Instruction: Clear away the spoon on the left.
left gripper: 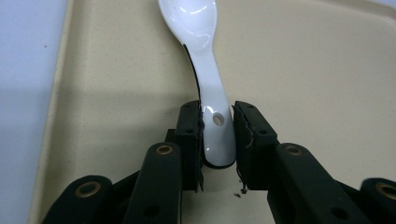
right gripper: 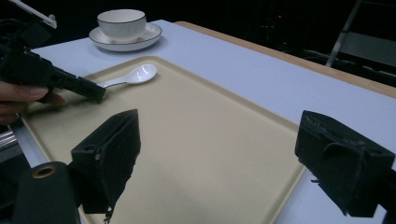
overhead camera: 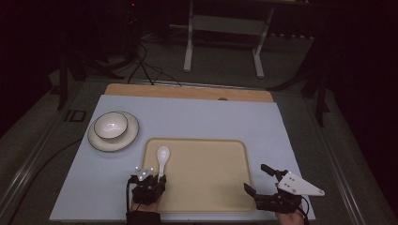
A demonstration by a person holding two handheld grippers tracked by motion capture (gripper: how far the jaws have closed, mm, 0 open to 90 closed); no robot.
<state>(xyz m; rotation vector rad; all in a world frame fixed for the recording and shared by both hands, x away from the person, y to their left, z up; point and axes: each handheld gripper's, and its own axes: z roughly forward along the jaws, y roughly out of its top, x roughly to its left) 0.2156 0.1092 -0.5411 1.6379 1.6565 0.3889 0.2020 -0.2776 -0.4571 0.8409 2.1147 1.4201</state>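
The table (overhead camera: 197, 117) carries a pale blue-grey top with a bare wooden strip along its far edge. A beige tray (overhead camera: 211, 178) lies at lower centre of the high view. A white saucer (overhead camera: 96, 140) rests at left of centre.

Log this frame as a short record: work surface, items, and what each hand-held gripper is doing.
surface: blue table with beige tray
spoon: white spoon lying on the tray
left hand-held gripper: jaws around the spoon handle, small gap on one side
right hand-held gripper: open, nothing between its jaws
other: bowl on saucer, left of tray
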